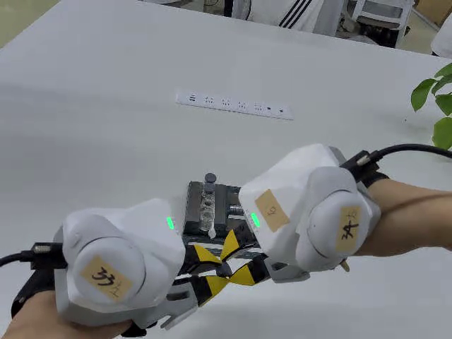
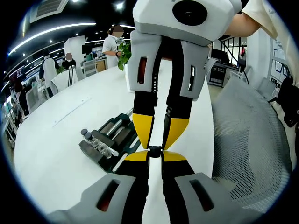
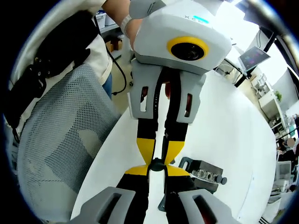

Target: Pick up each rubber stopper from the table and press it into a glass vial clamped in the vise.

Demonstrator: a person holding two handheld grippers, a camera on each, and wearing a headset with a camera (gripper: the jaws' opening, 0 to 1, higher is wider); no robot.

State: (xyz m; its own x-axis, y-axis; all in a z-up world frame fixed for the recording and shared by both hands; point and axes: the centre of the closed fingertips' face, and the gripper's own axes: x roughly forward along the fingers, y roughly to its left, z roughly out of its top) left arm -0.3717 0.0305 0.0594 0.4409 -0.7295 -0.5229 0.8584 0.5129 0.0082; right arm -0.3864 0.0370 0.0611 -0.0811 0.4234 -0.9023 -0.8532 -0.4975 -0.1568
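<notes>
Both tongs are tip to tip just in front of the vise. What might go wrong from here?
1. A small dark piece, likely a rubber stopper, sits where the left tongs and right tongs meet; which pair grips it is unclear, so it may drop.
2. The clear glass vials in the black metal vise stand close behind the tips; a swing might strike them.

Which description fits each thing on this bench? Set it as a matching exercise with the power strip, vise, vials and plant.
Things:
1. power strip
2. vise
3. glass vials
4. plant

Descriptions:
a. green, at the head view's right edge
b. clear, standing in a row
c. white, lying flat farther back on the table
d. dark, clamping the row

Pairs: 1-c, 2-d, 3-b, 4-a.
</notes>
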